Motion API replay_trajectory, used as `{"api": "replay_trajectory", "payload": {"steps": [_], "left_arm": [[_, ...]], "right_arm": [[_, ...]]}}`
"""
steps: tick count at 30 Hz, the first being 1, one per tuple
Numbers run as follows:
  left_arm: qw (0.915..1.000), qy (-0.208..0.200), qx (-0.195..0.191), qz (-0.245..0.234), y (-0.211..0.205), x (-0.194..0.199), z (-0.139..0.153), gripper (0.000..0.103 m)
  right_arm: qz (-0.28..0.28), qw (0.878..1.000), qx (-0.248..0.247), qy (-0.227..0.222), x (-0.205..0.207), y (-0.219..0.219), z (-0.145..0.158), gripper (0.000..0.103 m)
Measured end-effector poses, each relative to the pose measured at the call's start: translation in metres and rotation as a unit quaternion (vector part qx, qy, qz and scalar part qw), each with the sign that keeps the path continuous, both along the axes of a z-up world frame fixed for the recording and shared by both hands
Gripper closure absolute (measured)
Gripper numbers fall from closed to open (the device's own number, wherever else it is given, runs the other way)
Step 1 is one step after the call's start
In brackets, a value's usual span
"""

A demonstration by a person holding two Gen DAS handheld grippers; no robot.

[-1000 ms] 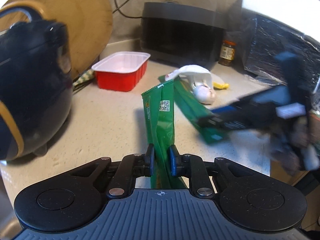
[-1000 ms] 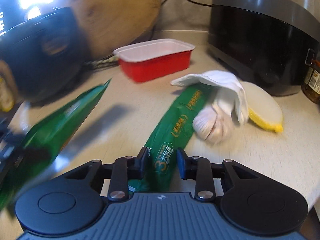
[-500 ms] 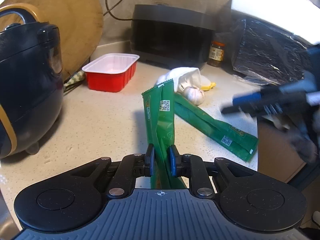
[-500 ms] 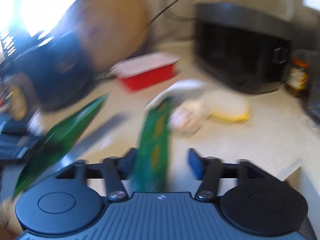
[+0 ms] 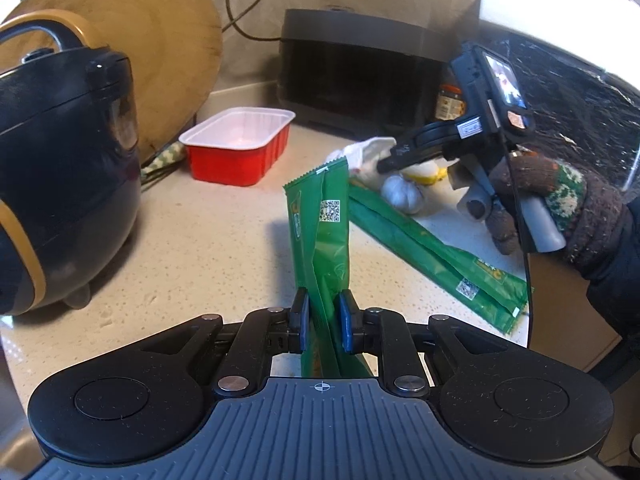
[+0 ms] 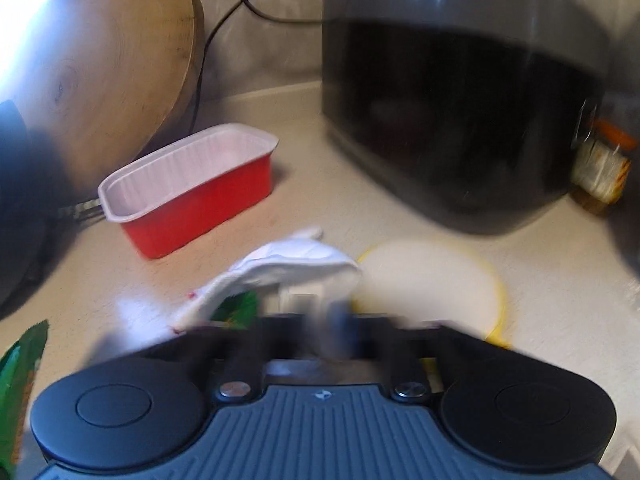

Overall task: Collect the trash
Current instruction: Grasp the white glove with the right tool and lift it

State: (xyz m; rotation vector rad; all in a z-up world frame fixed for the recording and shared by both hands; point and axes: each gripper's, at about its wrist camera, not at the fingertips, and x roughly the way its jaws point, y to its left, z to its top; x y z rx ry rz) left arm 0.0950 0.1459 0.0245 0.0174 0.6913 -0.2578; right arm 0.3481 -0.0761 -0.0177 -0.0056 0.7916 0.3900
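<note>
Blur: the right tongs (image 6: 320,330) are smeared in their own view; fingertips together, having just snapped closed, whether on the white tissue (image 6: 280,270) cannot be told.
Cut off: second green wrapper (image 5: 436,256) lies on the desk (image 5: 200,248), its far end under the tissue, lower right of centre.
Left tongs (image 5: 323,320): clamped on an upright green wrapper (image 5: 320,232), frame centre.
</note>
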Motion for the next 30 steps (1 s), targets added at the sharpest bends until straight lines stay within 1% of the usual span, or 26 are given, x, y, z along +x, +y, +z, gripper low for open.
{"api": "replay_trajectory", "payload": {"steps": [4,6,11,14,17,20,23,25,28,30], "left_arm": [[0.9999,-0.004,0.004,0.011,0.000,-0.002,0.003,0.084],[0.9998,-0.008,0.003,0.017,-0.003,-0.002,0.006,0.084],[0.9993,-0.030,-0.003,0.020,-0.021,-0.010,0.019,0.084],[0.9991,-0.037,-0.019,0.009,-0.040,-0.018,0.027,0.084],[0.9982,-0.047,-0.029,-0.024,-0.069,-0.031,0.032,0.084],[0.9954,-0.052,-0.038,-0.071,-0.105,-0.046,0.027,0.084],[0.9906,-0.041,-0.056,-0.118,-0.141,-0.058,0.009,0.084],[0.9862,-0.029,-0.071,-0.146,-0.165,-0.063,-0.010,0.084],[0.9796,-0.009,-0.083,-0.183,-0.201,-0.066,-0.048,0.084],[0.9750,0.026,-0.097,-0.198,-0.224,-0.060,-0.080,0.084]], "right_arm": [[0.006,0.998,0.048,-0.045,-0.035,-0.022,0.031,0.100],[0.011,0.996,0.073,-0.059,-0.054,-0.038,0.049,0.100],[0.020,0.988,0.110,-0.104,-0.109,-0.079,0.089,0.100],[0.017,0.984,0.119,-0.131,-0.141,-0.102,0.106,0.100],[0.012,0.980,0.130,-0.148,-0.174,-0.129,0.114,0.100],[-0.003,0.978,0.135,-0.157,-0.210,-0.160,0.110,0.100],[-0.029,0.977,0.132,-0.167,-0.244,-0.191,0.097,0.100],[-0.053,0.976,0.130,-0.165,-0.265,-0.213,0.082,0.100],[-0.092,0.977,0.115,-0.152,-0.291,-0.243,0.056,0.100],[-0.118,0.978,0.100,-0.139,-0.305,-0.263,0.036,0.100]]}}
